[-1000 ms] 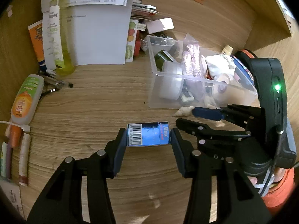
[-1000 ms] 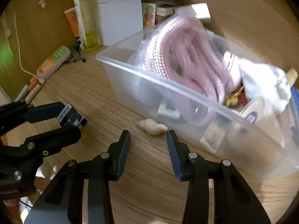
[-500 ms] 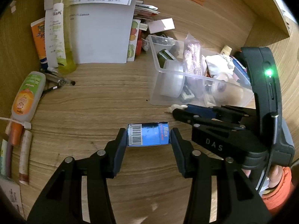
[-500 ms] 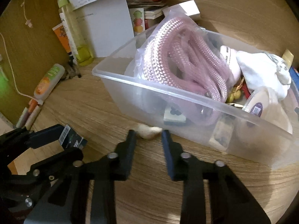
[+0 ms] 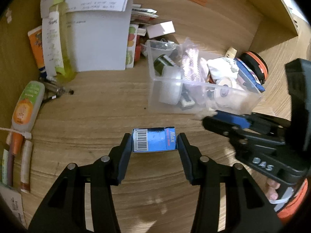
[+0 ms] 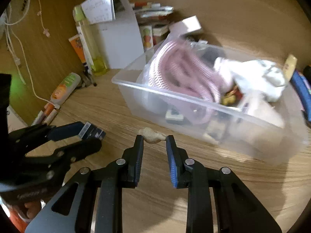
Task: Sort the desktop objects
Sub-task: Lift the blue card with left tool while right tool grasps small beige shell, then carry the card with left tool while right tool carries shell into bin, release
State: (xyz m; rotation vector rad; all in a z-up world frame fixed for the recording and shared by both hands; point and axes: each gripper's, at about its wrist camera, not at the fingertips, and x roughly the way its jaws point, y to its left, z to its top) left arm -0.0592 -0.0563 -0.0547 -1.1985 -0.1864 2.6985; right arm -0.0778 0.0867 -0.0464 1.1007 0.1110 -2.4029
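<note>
Blue little box [image 5: 154, 140] sits squeezed in the left gripper [image 5: 154, 145], just in front of the clear bin [image 6: 175, 95]. Right gripper [image 6: 155, 141] pinches a small tan shell [image 6: 152, 135] near the bin's front wall, above the wooden desk [image 6: 116, 104].

Clear plastic bin [image 5: 204, 89]: one — the landmark for the rest
Blue boxes [image 5: 154, 140]: one, in front of the bin
Small cream shells [image 6: 152, 136]: one, just before the bin's front wall
Grippers: two — left gripper [image 5: 154, 145], right gripper [image 6: 155, 140]
Yellow-green bottles [image 5: 62, 44]: one, upright, far left of the bin
Orange-labelled tubes [image 5: 27, 106]: one, lying flat, left of the bin
Coiled pink cords [image 6: 182, 73]: one bundle, inside the bin
</note>
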